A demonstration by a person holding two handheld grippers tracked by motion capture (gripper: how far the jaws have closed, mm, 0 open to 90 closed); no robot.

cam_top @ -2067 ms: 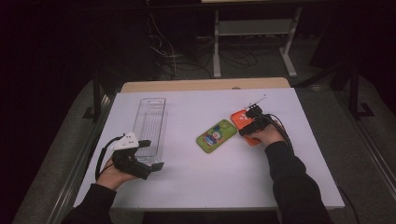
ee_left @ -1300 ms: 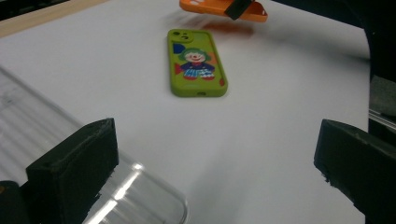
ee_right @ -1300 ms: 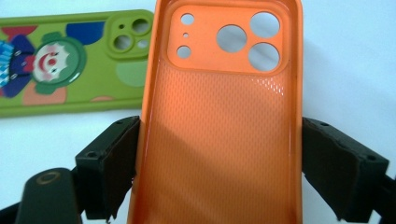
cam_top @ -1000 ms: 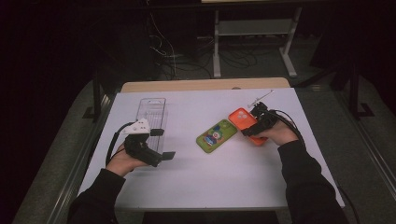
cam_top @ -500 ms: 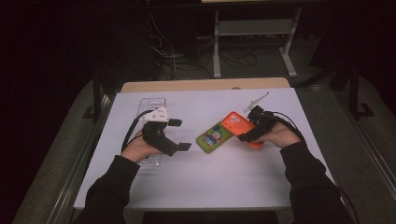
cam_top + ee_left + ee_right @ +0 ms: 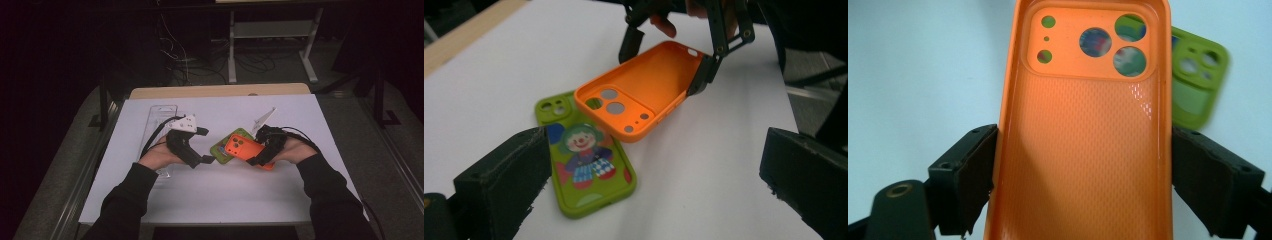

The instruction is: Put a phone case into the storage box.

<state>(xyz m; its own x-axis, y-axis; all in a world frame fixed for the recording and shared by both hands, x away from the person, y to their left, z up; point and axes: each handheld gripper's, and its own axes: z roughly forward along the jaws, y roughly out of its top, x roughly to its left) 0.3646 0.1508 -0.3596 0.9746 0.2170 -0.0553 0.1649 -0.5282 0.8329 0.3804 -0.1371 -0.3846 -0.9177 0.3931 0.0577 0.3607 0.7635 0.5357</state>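
Note:
An orange phone case (image 6: 242,147) hangs tilted just above the table, and my right gripper (image 6: 258,147) is shut on it across its width. In the right gripper view the pads (image 6: 973,175) press both long sides of the orange case (image 6: 1083,140), hollow side facing the camera. Its camera end overlaps a green phone case (image 6: 223,150) with a clown picture, which lies flat on the white mat. My left gripper (image 6: 206,146) stands open just left of the green case (image 6: 584,165), its jaws wide apart with nothing held. The left gripper view also shows the orange case (image 6: 644,92).
A clear plastic tray (image 6: 160,112) lies at the left of the white mat (image 6: 300,200), partly under the left hand. A wooden table edge (image 6: 220,91) runs along the back. Beyond it are cables and a metal shelf frame (image 6: 270,30) in the dark.
The left hand has moved right from the clear tray to the green case. The right hand has carried the orange case left until it overlaps the green case.

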